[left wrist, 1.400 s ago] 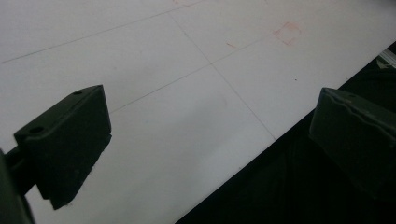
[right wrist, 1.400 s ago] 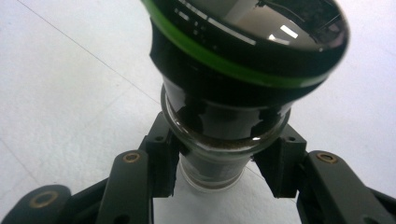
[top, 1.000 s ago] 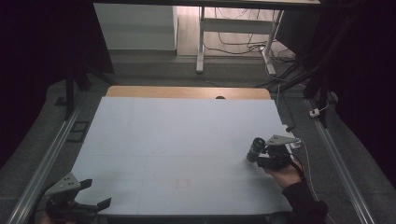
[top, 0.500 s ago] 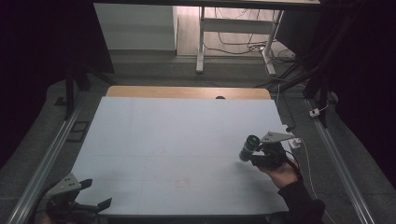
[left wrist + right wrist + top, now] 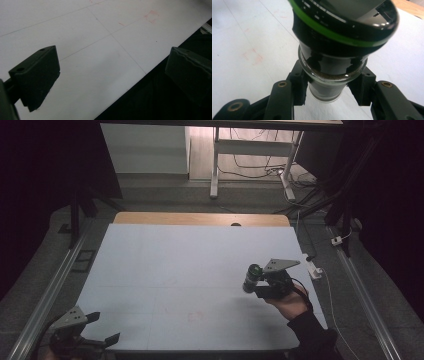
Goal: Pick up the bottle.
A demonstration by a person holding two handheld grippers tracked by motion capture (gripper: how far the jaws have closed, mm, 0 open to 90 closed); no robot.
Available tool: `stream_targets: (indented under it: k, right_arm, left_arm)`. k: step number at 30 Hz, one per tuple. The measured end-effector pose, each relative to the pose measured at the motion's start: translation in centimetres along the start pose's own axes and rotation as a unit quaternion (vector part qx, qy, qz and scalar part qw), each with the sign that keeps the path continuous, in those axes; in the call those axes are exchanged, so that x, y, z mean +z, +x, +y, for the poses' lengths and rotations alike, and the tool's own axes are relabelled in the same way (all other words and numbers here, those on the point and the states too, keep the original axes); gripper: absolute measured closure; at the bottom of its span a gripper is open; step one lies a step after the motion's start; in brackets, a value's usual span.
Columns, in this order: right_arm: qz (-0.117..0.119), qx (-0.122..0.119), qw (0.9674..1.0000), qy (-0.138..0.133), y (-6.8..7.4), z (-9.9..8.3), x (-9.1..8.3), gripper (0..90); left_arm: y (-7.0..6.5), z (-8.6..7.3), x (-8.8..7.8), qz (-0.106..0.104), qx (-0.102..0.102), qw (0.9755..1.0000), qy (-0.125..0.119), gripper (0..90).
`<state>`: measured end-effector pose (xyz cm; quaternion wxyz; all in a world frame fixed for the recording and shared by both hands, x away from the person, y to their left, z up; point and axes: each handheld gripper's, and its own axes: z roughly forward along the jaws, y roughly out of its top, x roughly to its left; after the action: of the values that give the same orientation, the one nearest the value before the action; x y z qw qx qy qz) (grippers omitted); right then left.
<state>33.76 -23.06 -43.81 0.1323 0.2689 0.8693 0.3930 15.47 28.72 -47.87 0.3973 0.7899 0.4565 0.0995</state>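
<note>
At the near left corner of the white table (image 5: 165, 265), the left gripper (image 5: 102, 329) hangs just over the edge with its jaws spread wide and nothing between them, one jaw over the white top and the other past the table's rim. Farther in, at the right side, a hand (image 5: 290, 304) carries the right gripper (image 5: 256, 286) above the table, its jaws clamped on the glass body of a jar (image 5: 332, 75) filled with dark grounds. The jar has a black cap with a green ring and lies tilted, cap end pointing away from the hand toward the table's middle, clear of the surface.
</note>
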Motion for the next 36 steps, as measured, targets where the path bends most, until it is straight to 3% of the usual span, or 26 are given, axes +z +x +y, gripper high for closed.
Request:
stream_targets:
  k: [8, 18, 36]
  right_arm:
    - [0.026, 0.008, 0.9996, -0.007, 1.0, 2.0, 1.2, 53.1]
    - [0.049, -0.031, 0.9983, 0.003, 2.6, 4.0, 3.1, 53.1]
    - [0.082, -0.055, 0.9951, 0.006, 5.2, 6.8, 5.8, 53.1]
  left_arm:
    - [0.0, 0.0, 0.0, -0.002, 0.001, 1.0000, 0.001, 0.4]
    - [0.0, 0.0, 0.1, -0.005, 0.004, 1.0000, 0.004, 0.4]
    - [0.0, 0.0, 0.1, -0.009, 0.005, 0.9999, 0.004, 0.5]
